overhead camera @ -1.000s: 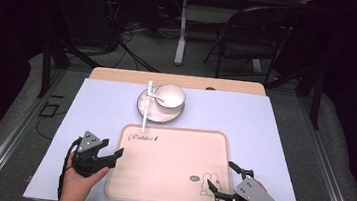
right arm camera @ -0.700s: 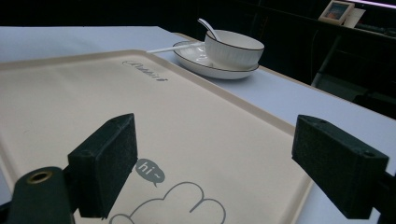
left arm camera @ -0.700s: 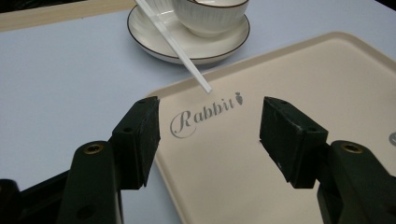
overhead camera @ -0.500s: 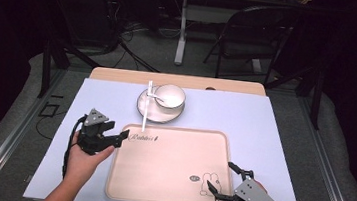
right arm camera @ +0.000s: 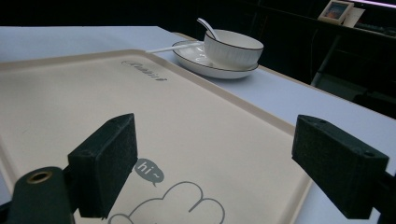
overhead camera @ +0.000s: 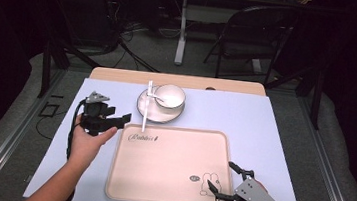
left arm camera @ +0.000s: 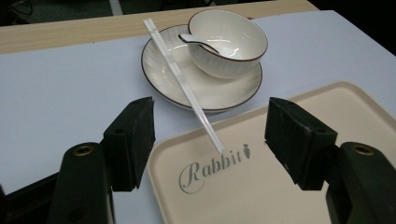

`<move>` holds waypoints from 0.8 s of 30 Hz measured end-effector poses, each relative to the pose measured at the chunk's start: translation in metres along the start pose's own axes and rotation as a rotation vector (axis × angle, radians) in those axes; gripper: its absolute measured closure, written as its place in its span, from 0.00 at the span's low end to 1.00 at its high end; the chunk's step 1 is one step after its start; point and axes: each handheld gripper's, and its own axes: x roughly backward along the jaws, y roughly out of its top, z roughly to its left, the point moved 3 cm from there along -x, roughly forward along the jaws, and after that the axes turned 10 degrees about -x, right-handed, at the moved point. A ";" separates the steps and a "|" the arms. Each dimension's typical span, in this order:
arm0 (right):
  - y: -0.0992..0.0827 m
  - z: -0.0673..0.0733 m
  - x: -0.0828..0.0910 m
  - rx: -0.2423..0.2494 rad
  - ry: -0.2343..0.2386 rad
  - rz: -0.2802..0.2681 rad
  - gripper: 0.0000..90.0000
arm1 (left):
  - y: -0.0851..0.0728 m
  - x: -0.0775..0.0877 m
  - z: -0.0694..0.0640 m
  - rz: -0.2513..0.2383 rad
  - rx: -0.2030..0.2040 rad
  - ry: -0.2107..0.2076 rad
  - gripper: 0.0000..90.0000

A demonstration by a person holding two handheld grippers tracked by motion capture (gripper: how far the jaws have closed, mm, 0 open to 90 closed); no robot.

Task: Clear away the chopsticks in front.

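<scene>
The left gripper (overhead camera: 125, 119) hangs above the pale blue table cover (overhead camera: 52, 137), just off the far left corner of the beige rectangular plastic tray (overhead camera: 168, 180), pointing toward the dishes. Its jaws stand wide with nothing between them and have just been opening further; in the left gripper view they frame the near end of the pair of white chopsticks (left arm camera: 184, 86), so a pickup of these appears to be the step in hand. The chopsticks lie side by side across the left of the white shallow plate with a dark rim (overhead camera: 145, 108), their near tips overhanging its edge and reaching above the tray's far rim beside the printed word. That raised, overhanging end leaves room under the sticks for a jaw to enter, probably the reason for approaching there. To the right, the white round bowl with a dark rim (overhead camera: 169, 97) sits on the plate and holds a white ceramic spoon (left arm camera: 205, 43) leaning inside it, close to the sticks. The tray surface is bare apart from its prints, giving open room for setting things down. Farther right, the right gripper (overhead camera: 219, 183) rests low at the tray's near right corner, its jaws wide and holding nothing, well apart from the dishes.
</scene>
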 end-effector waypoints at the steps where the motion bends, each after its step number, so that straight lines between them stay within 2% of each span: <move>1: 0.000 0.000 0.000 0.000 -0.001 0.000 0.15 | 0.002 -0.001 0.001 0.005 0.001 0.004 0.37; 3: 0.000 -0.001 0.000 -0.002 -0.003 -0.001 0.15 | 0.009 -0.004 0.006 0.000 0.022 -0.008 0.37; 9: 0.000 0.000 0.000 -0.002 -0.005 0.001 0.15 | 0.017 -0.010 0.009 -0.008 0.034 -0.018 0.41; 10: 0.000 -0.001 0.000 -0.003 -0.007 0.000 0.15 | 0.020 -0.012 0.010 -0.003 0.049 -0.027 0.44; 13: 0.000 -0.001 0.000 -0.004 -0.007 -0.001 0.15 | 0.022 -0.015 0.013 0.005 0.059 -0.029 0.45; 15: 0.000 0.000 0.001 -0.006 -0.007 -0.001 0.15 | 0.024 -0.018 0.015 0.032 0.041 -0.008 0.45; 18: 0.000 0.000 0.000 -0.001 -0.004 -0.001 0.15 | 0.027 -0.022 0.020 0.049 0.035 0.008 0.44; 22: 0.000 0.000 0.000 -0.002 -0.003 0.001 0.15 | 0.032 -0.025 0.026 0.034 0.036 0.007 0.39; 24: 0.000 0.000 0.000 -0.002 -0.004 0.002 0.15 | 0.034 -0.028 0.027 0.039 0.026 0.022 0.36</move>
